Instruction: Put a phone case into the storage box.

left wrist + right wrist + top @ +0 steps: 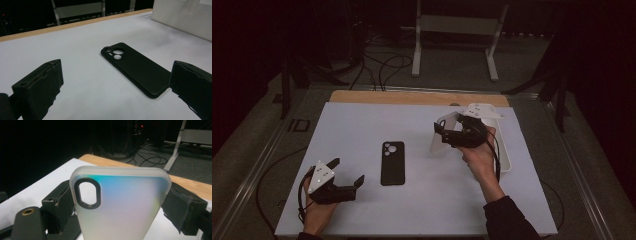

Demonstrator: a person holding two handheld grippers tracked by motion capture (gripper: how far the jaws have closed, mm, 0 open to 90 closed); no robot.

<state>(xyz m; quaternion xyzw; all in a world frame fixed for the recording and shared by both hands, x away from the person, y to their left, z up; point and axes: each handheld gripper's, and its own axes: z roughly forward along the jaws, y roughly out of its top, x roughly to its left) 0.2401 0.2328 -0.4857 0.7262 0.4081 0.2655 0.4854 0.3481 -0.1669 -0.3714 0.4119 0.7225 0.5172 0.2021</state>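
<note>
My right gripper (pixel 451 131), right of centre, clamps a frosted, iridescent phone case (pixel 120 205) with an oval black-rimmed camera hole. My left gripper (pixel 346 172), lower left, gapes wide beside a black case (pixel 392 162).

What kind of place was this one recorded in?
Probably a dim lab or recording workspace: a white-topped table, loose cables on the floor behind it, and a white stand frame on carpet.

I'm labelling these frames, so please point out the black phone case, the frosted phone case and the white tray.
black phone case (pixel 392 163), high view, middle of its back.
frosted phone case (pixel 125 205), right gripper view, its back panel.
white tray (pixel 180 22), left gripper view, its side wall.
</note>
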